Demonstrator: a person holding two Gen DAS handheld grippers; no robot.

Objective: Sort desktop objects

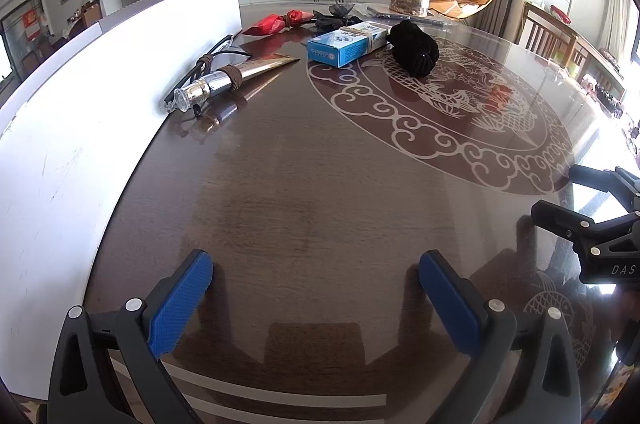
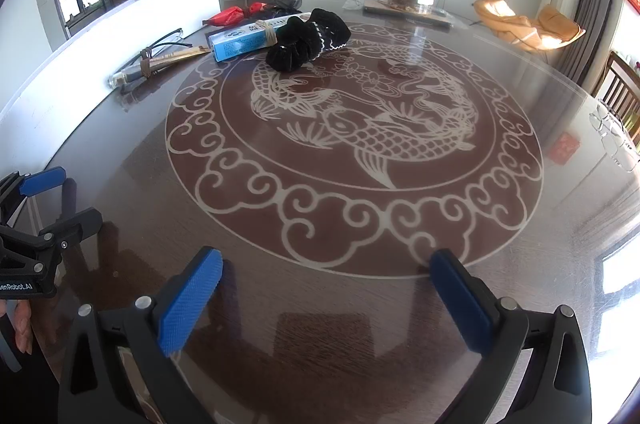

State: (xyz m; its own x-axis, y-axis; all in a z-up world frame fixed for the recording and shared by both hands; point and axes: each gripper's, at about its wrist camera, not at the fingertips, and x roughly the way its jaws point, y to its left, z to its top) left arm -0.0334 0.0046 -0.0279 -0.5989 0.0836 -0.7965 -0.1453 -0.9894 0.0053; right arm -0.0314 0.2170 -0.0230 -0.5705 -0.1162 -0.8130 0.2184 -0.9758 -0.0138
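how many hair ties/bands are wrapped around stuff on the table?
3 visible: two brown ties on the silver tube, one near its cap, one further back looping the glasses too; one band around the blue box. Clutter behind may hide more.

One box [image 1: 347, 43], one tube [image 1: 240, 74], one scrunchie [image 1: 414, 49]
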